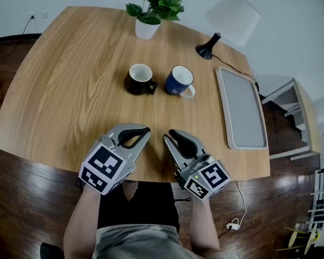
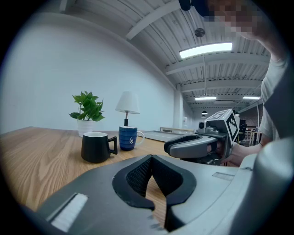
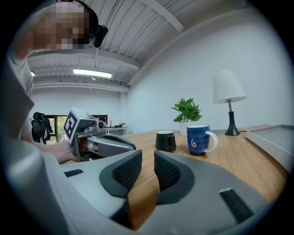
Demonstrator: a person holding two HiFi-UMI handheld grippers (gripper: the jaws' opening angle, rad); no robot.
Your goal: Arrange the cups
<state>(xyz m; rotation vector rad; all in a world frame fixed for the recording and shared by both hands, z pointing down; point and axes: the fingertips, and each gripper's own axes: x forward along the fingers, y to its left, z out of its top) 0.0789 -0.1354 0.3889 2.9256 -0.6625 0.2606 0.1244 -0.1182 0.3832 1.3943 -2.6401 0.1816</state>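
- Nearest, at the near edge of the tabletop [image 1: 64, 89]: left hand-held gripper [image 1: 144, 131] and right hand-held gripper [image 1: 170, 136], side by side, both aimed toward the far edge. Holding anything?
- No. The left one's jaws meet at the tips. The right one's stand a narrow slit apart, with bare wood showing through. My guess is they sit low here so the cups are in plain sight ahead.
- And the cups?
- Black cup [image 1: 139, 79] and blue cup [image 1: 179, 81] stand upright near the middle, just beside each other and well apart from both grippers. The black handle points toward the blue cup. They look close to touching, though I can't be sure from above.
- So nothing's arranged yet?
- I'd say it hasn't begun. The grey tray [image 1: 241, 108] along the right edge is probably where they go, which would explain why it lies bare. The blue cup is nearer it, so the right gripper seems suited.
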